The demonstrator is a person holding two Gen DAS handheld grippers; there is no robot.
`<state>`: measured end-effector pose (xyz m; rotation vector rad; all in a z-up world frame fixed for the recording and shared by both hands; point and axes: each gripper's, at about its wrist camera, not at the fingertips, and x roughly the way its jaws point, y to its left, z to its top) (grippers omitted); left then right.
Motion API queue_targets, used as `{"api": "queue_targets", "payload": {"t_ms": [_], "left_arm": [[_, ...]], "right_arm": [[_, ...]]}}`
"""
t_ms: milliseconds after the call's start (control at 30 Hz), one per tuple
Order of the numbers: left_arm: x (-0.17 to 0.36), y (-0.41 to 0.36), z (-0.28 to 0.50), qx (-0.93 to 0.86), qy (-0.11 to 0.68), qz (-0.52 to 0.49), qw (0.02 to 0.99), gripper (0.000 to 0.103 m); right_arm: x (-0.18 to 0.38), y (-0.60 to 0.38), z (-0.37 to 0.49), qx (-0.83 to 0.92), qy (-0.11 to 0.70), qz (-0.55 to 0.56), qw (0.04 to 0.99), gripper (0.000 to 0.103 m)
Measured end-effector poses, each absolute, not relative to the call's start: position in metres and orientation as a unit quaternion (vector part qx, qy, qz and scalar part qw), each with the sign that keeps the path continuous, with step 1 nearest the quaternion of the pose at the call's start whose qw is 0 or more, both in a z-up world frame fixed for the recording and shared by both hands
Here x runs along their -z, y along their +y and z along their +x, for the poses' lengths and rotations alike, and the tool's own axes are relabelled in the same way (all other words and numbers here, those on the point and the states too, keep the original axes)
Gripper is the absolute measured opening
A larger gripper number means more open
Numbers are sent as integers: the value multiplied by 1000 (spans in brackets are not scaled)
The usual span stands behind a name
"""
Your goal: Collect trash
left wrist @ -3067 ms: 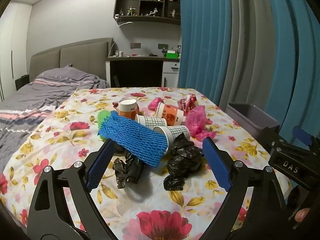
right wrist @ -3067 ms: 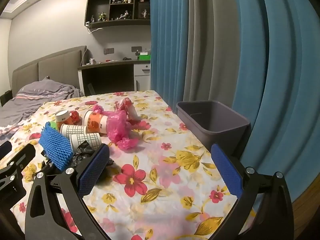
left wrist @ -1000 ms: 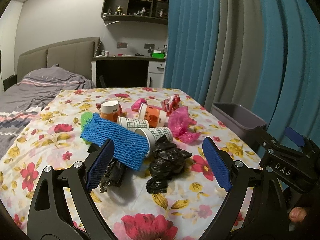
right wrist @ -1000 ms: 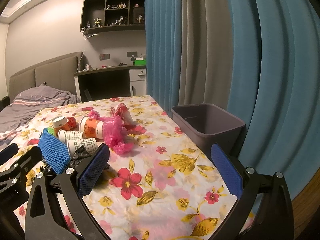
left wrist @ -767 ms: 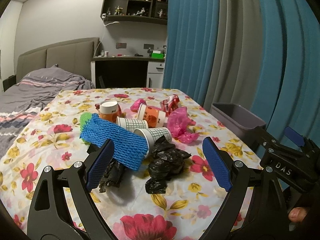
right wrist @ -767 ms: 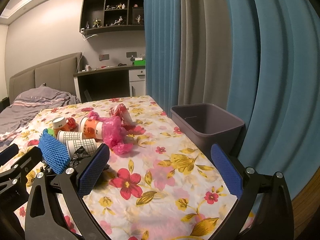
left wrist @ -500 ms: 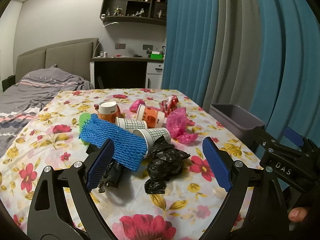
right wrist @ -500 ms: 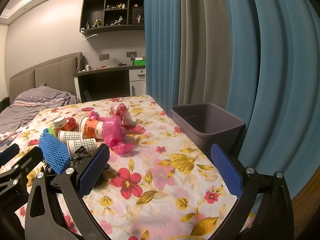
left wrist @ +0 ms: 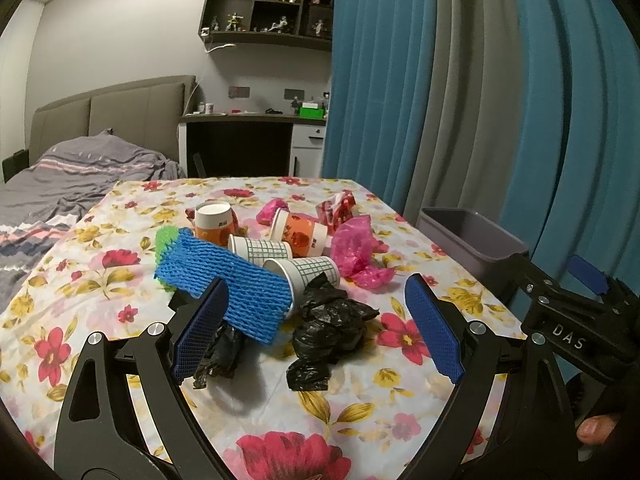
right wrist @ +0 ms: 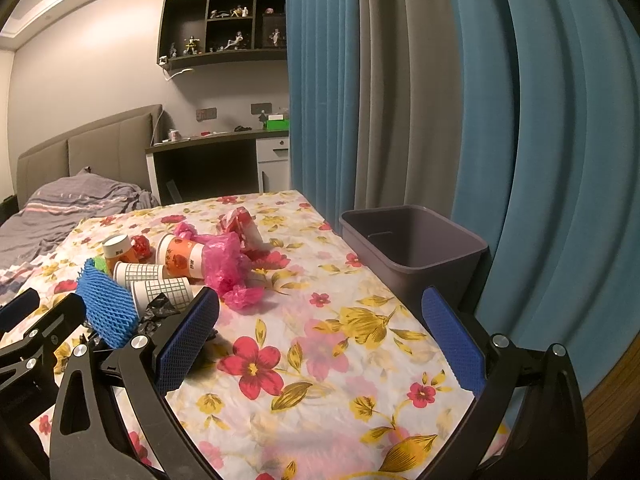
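We hold both grippers spread wide and empty above the flowered counter (left wrist: 120,264). Our left gripper (left wrist: 316,332) hangs released over the near edge of the trash pile, its blue pads framing the pile without touching it. Our right gripper (right wrist: 320,344) is likewise released, over a bare stretch of cloth.

In the left wrist view the trash sits from 10 to 1 o'clock of the gap between the fingers. A blue foam net (left wrist: 232,284) lies at 11 o'clock, overlapping a green net (left wrist: 165,236) behind it. A crumpled black bag (left wrist: 332,324) lies at 12 o'clock, just ahead of the gap, and a second black bag (left wrist: 222,350) lies partly hidden behind the left pad. Two grid-patterned paper cups (left wrist: 262,248) lie on their sides, touching the blue net. Behind them an orange cup (left wrist: 302,234) lies on its side and another orange cup (left wrist: 214,222) stands tilted. Pink plastic bags (left wrist: 356,248) are bunched at 1 o'clock, with a red-and-white wrapper (left wrist: 338,206) farther back.

The grey bin (right wrist: 412,248) stands at 1 o'clock in the right wrist view, at the counter's right edge against the blue curtain (right wrist: 540,120). We cannot tell whether anything lies at its bottom.
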<state>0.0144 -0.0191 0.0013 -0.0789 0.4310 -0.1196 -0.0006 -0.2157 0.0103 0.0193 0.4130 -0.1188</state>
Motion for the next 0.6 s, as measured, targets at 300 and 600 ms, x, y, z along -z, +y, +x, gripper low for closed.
{"api": "queue_targets", "payload": {"t_ms": [300, 600], "left_arm": [[-1, -22, 15, 60, 215, -37, 974, 88], [0, -24, 16, 63, 216, -36, 974, 88]], "right_arm": [[-9, -216, 1, 60, 205, 10, 977, 98], [-9, -217, 2, 59, 205, 11, 977, 98]]}}
